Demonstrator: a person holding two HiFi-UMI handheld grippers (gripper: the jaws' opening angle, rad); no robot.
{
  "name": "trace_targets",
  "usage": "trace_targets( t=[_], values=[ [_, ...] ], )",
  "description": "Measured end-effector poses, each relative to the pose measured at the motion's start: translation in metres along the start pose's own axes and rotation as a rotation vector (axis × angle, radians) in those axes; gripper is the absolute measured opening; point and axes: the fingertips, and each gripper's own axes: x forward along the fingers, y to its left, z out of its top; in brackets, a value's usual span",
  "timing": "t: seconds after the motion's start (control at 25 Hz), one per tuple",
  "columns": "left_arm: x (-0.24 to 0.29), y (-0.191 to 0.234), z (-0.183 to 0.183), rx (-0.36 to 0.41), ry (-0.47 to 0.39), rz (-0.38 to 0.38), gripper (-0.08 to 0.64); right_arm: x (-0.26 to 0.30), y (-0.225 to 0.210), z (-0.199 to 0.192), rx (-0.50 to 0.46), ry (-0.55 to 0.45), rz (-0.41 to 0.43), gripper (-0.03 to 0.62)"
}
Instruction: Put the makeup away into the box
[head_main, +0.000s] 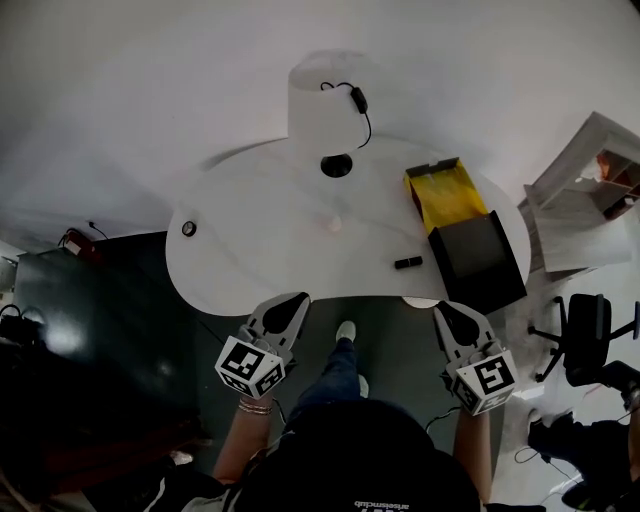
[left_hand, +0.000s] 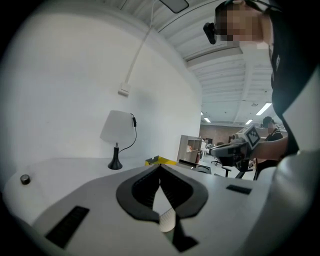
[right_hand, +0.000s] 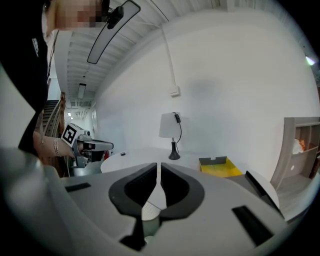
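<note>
Approach step: left gripper (head_main: 298, 299) and right gripper (head_main: 441, 307) hang shut, empty, at the table's (head_main: 260, 250) six o'clock. Next, I reckon, the right opens over the black tube (head_main: 407, 262) at its eleven o'clock.

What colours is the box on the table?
The box is black, one half yellow inside; best in head view.

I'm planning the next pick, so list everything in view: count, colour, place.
table: 1, white, centre
lamp: 1, white shade, black base, table's far edge
box: 1, black with a yellow open half, table's right end
small tube: 1, black, on table left of box
round pot: 1, dark, table's left end
pale item: 1, whitish, table centre, kind unclear
office chair: 1, black, floor at right
shelf unit: 1, pale, far right
left gripper: 1, shut, empty, near table edge
right gripper: 1, shut, empty, near table edge
</note>
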Motion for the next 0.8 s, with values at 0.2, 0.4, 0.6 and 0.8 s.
trace_targets(
  t=[0.2, 0.4, 0.6, 0.8],
  values=[
    [0.039, 0.020, 0.004, 0.007, 0.030, -0.074, 0.017, 0.032, -0.016, -0.003, -0.001, 0.061, 0.013, 0.021],
    [0.069, 0.032, -0.005, -0.015, 0.084, -0.167, 0.017, 0.057, -0.029, -0.003, 0.033, 0.086, -0.017, 0.021],
    [0.095, 0.044, -0.012, -0.043, 0.111, -0.225, 0.017, 0.076, -0.041, -0.002, 0.073, 0.096, -0.059, 0.021],
    [0.118, 0.057, -0.023, -0.069, 0.149, -0.283, 0.017, 0.098, -0.050, -0.006, 0.115, 0.120, -0.092, 0.023]
  ],
)
